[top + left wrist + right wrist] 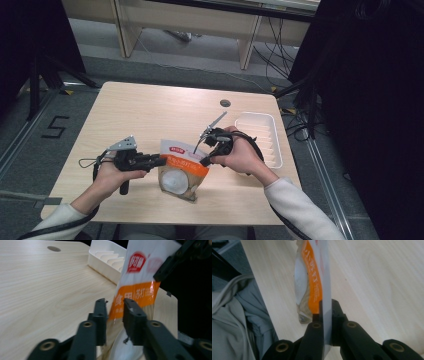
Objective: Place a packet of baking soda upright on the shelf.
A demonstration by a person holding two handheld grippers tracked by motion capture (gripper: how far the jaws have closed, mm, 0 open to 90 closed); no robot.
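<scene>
Pouch [181, 167], white-and-orange glossy plastic snack bag, held upright above front edge of pale wooden desk [150, 115]. Right tongs [326, 312] clenched on pouch's thin top edge. Left tongs [114, 315] released, jaws parted either side of pouch's orange band, not pressing. White ribbed plastic tray [260, 135] sits near, at desk's right side.

Lab recording bay: lone wooden table [150, 107], black curtains [370, 100], loose cables [270, 60], floor marking [54, 127].
</scene>
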